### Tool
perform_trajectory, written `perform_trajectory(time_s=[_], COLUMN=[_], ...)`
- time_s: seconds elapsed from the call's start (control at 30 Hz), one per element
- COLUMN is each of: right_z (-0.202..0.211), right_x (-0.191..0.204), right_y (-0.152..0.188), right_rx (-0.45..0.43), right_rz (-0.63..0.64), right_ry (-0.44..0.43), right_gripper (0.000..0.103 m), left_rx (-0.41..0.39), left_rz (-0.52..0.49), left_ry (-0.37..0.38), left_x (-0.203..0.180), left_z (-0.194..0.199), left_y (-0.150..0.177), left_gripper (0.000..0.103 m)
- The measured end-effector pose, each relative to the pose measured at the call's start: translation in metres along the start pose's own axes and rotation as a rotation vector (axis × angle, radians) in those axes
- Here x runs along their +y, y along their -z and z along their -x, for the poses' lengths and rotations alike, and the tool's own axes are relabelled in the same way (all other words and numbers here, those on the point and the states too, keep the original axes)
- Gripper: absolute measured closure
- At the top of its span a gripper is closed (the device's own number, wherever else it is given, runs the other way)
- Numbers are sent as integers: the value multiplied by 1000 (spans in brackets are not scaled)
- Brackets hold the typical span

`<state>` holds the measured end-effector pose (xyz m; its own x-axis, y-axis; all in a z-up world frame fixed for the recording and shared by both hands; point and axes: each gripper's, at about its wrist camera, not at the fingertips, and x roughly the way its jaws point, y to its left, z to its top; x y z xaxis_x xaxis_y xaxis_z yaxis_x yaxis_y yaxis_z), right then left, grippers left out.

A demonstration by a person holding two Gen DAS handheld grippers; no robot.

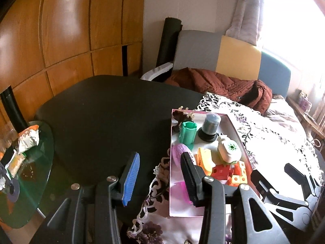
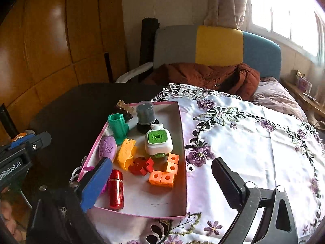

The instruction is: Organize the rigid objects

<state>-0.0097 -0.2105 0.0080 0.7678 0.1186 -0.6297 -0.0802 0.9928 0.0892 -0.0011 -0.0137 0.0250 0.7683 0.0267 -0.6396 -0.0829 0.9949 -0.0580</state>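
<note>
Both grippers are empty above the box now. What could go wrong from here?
1. The box sits at the cloth's edge; a nudge may slide it.
2. The red cylinder lies on its side by the right gripper's blue finger; it may roll if bumped.
3. The tall green piece and dark jar stand upright in a crowded corner; reaching there with the left gripper may topple them.

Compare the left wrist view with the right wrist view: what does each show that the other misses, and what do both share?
Only the left wrist view shows the glass side table with a snack packet. Only the right wrist view shows the red cylinder lying in the box. Both show the pink-edged box, the green tube, the white and green gadget and the orange cubes.
</note>
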Motion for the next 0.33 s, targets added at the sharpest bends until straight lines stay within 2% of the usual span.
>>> perform_trajectory(time_s=[0.1,0.17,0.33], right_z=[-1,-2,-5], right_x=[0,0,4], right_y=[1,2,3], right_rx=[3,7,18], right_rz=[-1,2,13], right_ry=[2,3,2], right_gripper=[4,4,4], left_rx=[0,0,-10], left_rz=[-2,-11,-24], left_ry=[-1,2,-6], left_x=[0,-1,-2], left_z=[0,0,0], left_y=[0,0,1], left_gripper=[61,65,66])
